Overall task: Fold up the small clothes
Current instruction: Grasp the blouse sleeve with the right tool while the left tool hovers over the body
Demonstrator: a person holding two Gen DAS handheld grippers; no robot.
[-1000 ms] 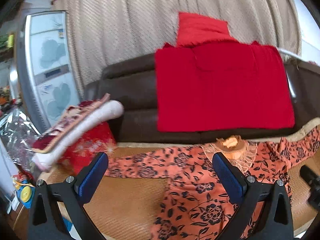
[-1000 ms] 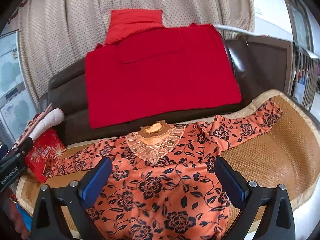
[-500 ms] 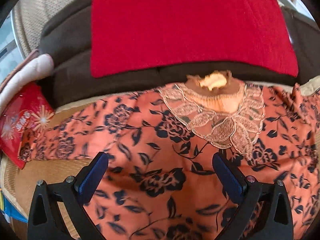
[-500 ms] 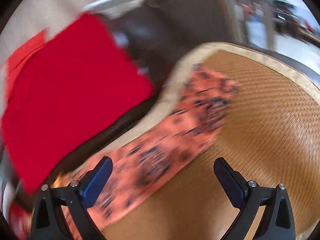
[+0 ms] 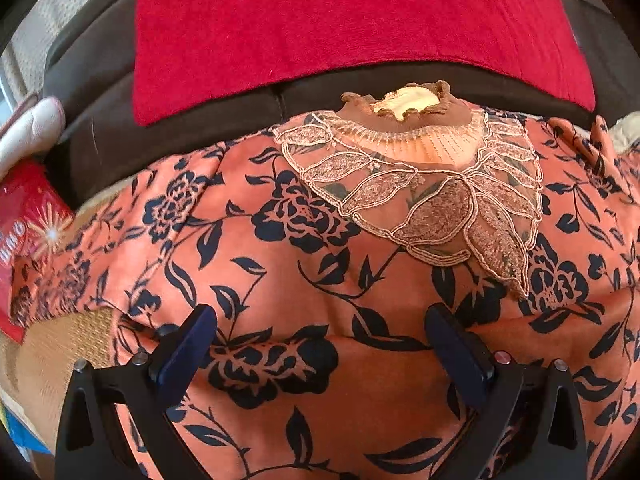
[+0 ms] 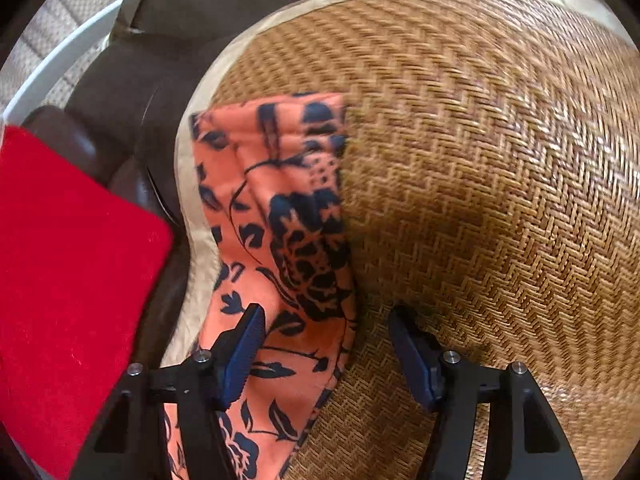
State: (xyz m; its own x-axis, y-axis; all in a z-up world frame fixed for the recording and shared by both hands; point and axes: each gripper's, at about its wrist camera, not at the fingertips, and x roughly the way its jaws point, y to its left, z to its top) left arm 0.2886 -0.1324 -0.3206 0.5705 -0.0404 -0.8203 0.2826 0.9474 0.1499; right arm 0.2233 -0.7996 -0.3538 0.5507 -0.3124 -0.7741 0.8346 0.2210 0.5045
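We start at the right hand-held gripper (image 6: 324, 354): its jaws stand spread, nothing between them, the left pad over printed cloth and the right pad over bare weave. Straight ahead of it lies the sleeve (image 6: 276, 216) of the orange floral blouse, a long strip whose axis runs away from us along the gripper's line of sight, ending in a squared cuff at the far end. The sleeve's right edge falls roughly midway between the jaws, so the cloth sits a little left of centre. It rests on the woven rattan mat (image 6: 500, 160), near the mat's pale border, with the red blanket (image 6: 60, 280) off to the left over the dark sofa back. The left hand-held gripper (image 5: 320, 352) is likewise spread and empty, hovering low over the blouse's body (image 5: 360, 280); whether its pads touch the fabric we cannot tell. Beyond it the lace collar (image 5: 432, 196) lies ahead and slightly right, neck opening toward the sofa back (image 5: 100, 92), and the other sleeve trails away to the left toward a red printed bag (image 5: 28, 224). Judgement: the garment is laid flat, front up, not yet folded. The right gripper is the nearer one to this sleeve, and a sleeve fold inward would want a small shift left to centre the cloth before closing.
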